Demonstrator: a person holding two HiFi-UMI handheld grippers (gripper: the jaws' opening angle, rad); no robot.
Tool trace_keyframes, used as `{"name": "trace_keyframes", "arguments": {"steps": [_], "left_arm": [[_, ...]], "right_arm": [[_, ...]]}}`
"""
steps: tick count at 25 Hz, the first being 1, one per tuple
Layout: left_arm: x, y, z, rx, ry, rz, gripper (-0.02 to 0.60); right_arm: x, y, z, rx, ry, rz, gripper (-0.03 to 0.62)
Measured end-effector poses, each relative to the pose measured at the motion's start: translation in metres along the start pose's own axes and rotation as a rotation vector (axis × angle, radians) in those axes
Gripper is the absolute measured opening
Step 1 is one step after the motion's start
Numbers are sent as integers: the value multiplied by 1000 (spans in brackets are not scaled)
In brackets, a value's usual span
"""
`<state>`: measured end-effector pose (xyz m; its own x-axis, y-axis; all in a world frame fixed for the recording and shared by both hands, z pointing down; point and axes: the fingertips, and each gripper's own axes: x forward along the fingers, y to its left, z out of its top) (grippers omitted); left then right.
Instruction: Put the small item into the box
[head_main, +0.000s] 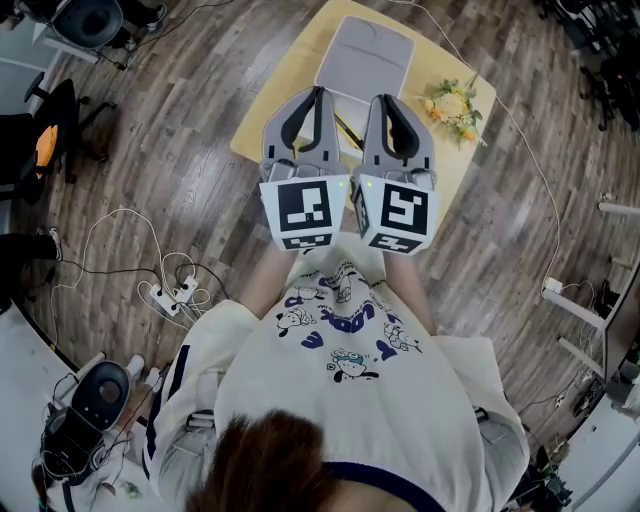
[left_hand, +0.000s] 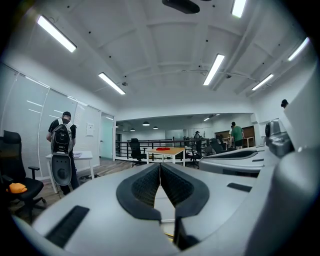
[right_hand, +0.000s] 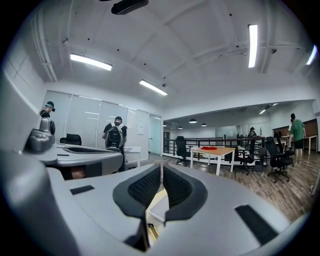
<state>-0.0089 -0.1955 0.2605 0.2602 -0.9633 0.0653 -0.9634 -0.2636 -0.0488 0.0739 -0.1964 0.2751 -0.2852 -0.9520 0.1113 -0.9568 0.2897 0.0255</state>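
A: Surfaces under the hands?

B: A square yellow tabletop (head_main: 268, 112) stands on a dark wood-plank floor (head_main: 170, 130). On it lies a flat pale-grey box with rounded corners (head_main: 365, 55), smooth and matte. A bunch of yellow flowers (head_main: 455, 105) sits at the table's right corner.

A: Left gripper (head_main: 318, 92)?

B: It has smooth grey plastic shells and is held level above the table. Its black dimpled pads (left_hand: 145, 187) curve inward and meet at the tips, with nothing between them.

A: Right gripper (head_main: 383, 98)?

B: Same build, and it sits side by side with the left, the marker cubes close together. It is clenched tip to tip and empty.

A: The task's thing?

B: A thin dark stick-shaped small item (head_main: 347, 130) lies on the tabletop at the box's near edge. The head view shows it in the gap between the two grippers, below both and held by neither. Whether it touches the box cannot be told.
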Motion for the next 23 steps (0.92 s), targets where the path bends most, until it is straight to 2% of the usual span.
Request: {"name": "trace_keyframes", "arguments": {"steps": [23], "left_arm": [[-8,0,-1,-5,2,-6,17]], "right_arm": [[-7,4,6,-1,-18,-3,38]]}}
